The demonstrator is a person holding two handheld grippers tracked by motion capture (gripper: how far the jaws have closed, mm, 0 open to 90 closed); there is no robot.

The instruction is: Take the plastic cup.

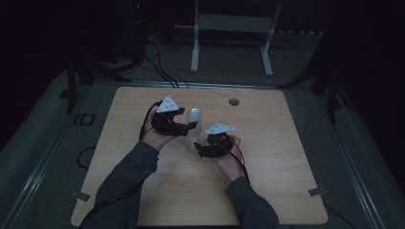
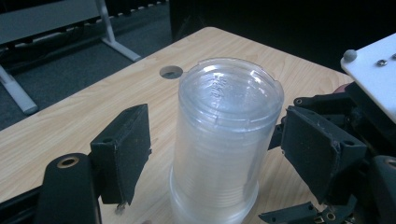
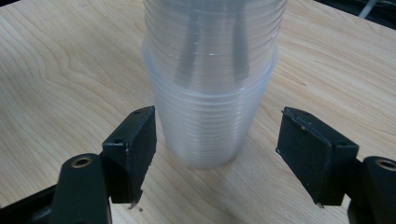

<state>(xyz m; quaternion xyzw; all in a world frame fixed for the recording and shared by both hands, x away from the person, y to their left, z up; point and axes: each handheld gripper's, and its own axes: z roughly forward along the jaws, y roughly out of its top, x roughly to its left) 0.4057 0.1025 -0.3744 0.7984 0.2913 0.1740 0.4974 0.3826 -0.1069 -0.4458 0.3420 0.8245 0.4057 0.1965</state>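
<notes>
A tall stack of clear plastic cups (image 1: 194, 128) stands on the wooden table (image 1: 286, 162). Its upper part (image 2: 226, 121) is bottom-up, and its lower part (image 3: 210, 121) narrows toward the tabletop. My left gripper (image 1: 191, 125) comes in from the left at the stack's upper half. In the left gripper view its jaws (image 2: 219, 158) stand on either side of the cups, with a gap at the left jaw, so it is open. My right gripper (image 1: 200, 149) is low at the stack's foot, open (image 3: 217, 154), the cups just beyond its tips.
A round hole (image 1: 233, 101) is cut in the table behind the stack. A white metal frame (image 1: 232, 28) and cables (image 1: 157, 67) lie on the dark floor beyond the far edge. Both forearms enter from the table's near edge.
</notes>
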